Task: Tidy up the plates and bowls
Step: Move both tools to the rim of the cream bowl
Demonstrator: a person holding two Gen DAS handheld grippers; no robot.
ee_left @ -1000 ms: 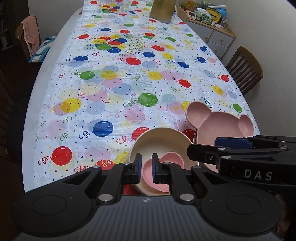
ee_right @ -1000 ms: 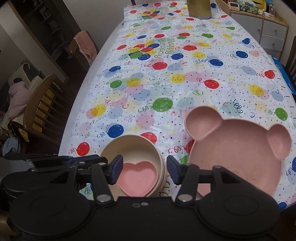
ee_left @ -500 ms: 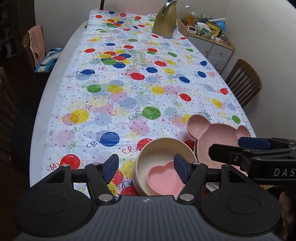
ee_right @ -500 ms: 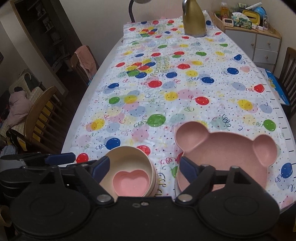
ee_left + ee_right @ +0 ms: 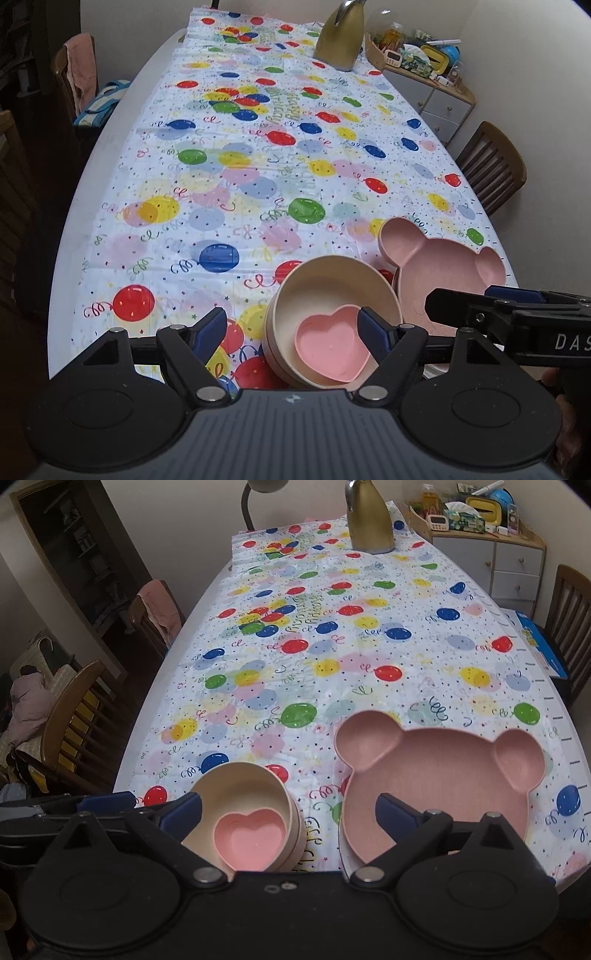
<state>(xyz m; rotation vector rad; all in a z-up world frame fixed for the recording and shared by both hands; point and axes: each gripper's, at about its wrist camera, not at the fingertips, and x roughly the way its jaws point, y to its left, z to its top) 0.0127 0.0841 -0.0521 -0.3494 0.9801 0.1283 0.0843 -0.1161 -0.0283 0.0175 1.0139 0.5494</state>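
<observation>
Left wrist view showed my left tongs [image 5: 291, 328] and right tongs [image 5: 290, 812] just spread wide, empty, above the small pink heart-shaped dish [image 5: 330, 343] nested in the cream round bowl [image 5: 325, 280].

Pink heart dish [image 5: 332, 345] nested in cream bowl [image 5: 325, 280], bear plate [image 5: 439, 771] beside.

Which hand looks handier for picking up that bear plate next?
Probably the right gripper: open, its right finger already over the bear plate. The left gripper, also open, sits over the bowl.

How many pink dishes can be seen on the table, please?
2. The pink heart-shaped dish sits inside the cream bowl near the table's front edge. The pink bear-shaped plate lies on the tablecloth to the right of that bowl. More may be hidden behind the grippers.
</observation>
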